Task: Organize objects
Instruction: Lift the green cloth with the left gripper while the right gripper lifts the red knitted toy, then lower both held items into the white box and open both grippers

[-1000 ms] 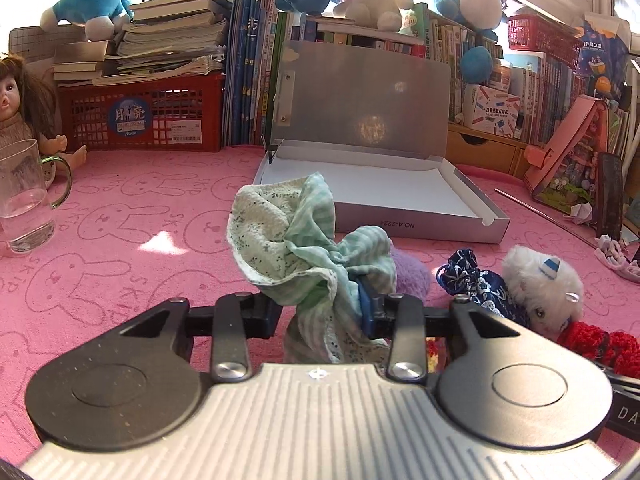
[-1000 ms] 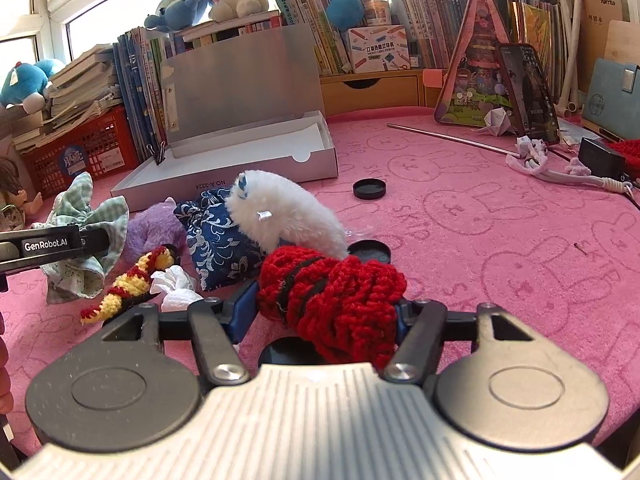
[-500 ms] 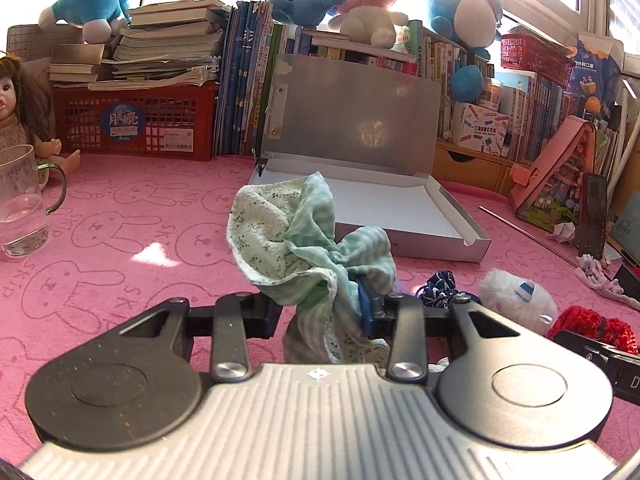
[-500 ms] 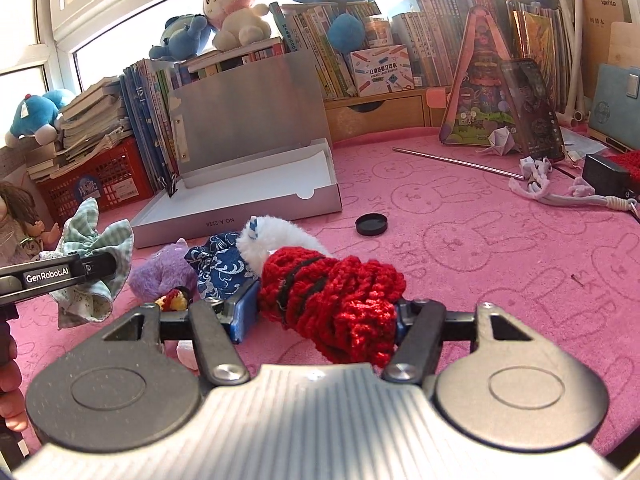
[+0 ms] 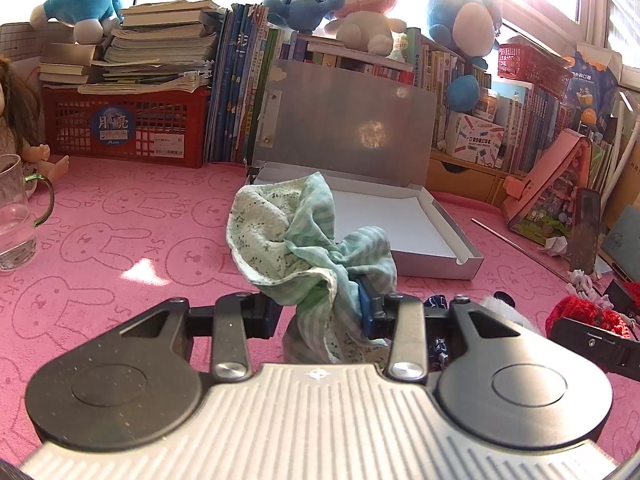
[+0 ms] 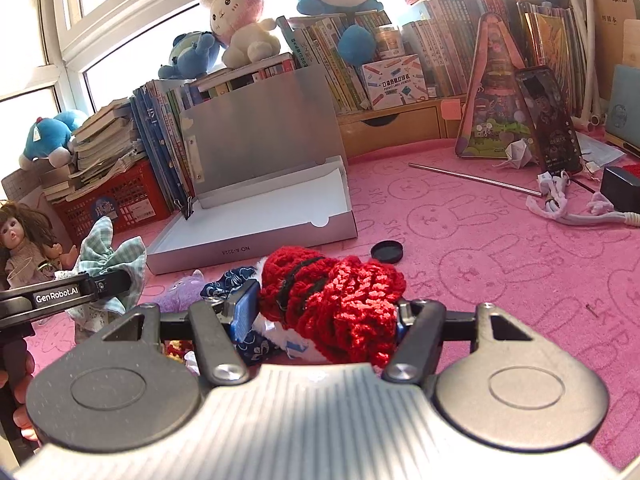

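My left gripper (image 5: 320, 312) is shut on a green checked cloth bow (image 5: 308, 240) and holds it above the pink table, in front of the open grey box (image 5: 420, 232). My right gripper (image 6: 324, 312) is shut on a red crocheted item (image 6: 340, 296), also held up off the table. The box (image 6: 272, 216) lies open with its lid upright and a bare white inside. The bow and left gripper show at the left of the right wrist view (image 6: 108, 272). A purple plush (image 6: 180, 292), a navy patterned cloth (image 6: 228, 280) and a white fluffy toy (image 5: 500, 308) lie below.
A glass mug (image 5: 16, 216) stands at the left, a doll (image 6: 24, 240) beside it. A red basket (image 5: 128, 124), books and plush toys line the back. A black cap (image 6: 386, 252), a metal rod (image 6: 472, 178) and cables (image 6: 560, 204) lie to the right.
Both grippers have risen and moved toward the box with their loads; the small items on the table have dropped lower in view. Both grips are unchanged.
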Available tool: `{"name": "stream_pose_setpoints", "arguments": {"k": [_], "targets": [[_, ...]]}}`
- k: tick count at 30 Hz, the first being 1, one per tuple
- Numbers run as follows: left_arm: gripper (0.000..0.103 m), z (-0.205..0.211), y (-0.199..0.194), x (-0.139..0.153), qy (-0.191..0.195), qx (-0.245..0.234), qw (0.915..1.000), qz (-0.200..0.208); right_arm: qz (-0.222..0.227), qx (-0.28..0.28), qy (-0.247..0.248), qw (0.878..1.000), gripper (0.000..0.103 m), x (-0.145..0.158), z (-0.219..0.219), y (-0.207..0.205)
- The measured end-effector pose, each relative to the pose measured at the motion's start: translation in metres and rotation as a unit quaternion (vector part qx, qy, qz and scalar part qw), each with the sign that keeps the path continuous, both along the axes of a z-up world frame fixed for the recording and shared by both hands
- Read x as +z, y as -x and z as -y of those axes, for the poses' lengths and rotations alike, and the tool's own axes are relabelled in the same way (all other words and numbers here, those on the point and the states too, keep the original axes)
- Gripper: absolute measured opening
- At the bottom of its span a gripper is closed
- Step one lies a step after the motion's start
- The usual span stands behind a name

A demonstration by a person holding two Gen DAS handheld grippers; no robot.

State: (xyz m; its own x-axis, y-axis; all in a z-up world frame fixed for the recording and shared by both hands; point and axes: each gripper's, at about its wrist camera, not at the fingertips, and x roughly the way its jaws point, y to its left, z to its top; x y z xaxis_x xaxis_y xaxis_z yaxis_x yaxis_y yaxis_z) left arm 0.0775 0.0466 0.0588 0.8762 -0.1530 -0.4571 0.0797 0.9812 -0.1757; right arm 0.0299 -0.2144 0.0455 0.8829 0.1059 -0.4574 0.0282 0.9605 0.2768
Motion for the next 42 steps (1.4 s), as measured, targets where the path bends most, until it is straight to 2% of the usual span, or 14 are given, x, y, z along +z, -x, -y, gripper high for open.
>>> {"name": "stream_pose_setpoints", "arguments": {"k": [9, 22, 31, 42], "targets": [[0.043, -0.007, -0.032, 0.019, 0.000, -0.002, 1.0000, 0.004, -0.005, 0.023, -0.015, 1.000, 0.065, 0.017, 0.019, -0.036], [0.043, -0.005, -0.063, 0.017, -0.009, 0.000, 0.9999, -0.006, -0.020, 0.042, -0.030, 0.998, 0.065, 0.020, 0.034, -0.087], [0.043, 0.002, -0.096, 0.019, -0.024, -0.006, 0.9997, -0.007, -0.023, 0.060, -0.015, 0.998, 0.065, 0.021, 0.030, -0.126], [0.043, 0.009, -0.143, 0.015, -0.036, -0.010, 0.9992, -0.014, -0.055, 0.090, -0.018, 0.994, 0.065, 0.021, 0.019, -0.185]]}}
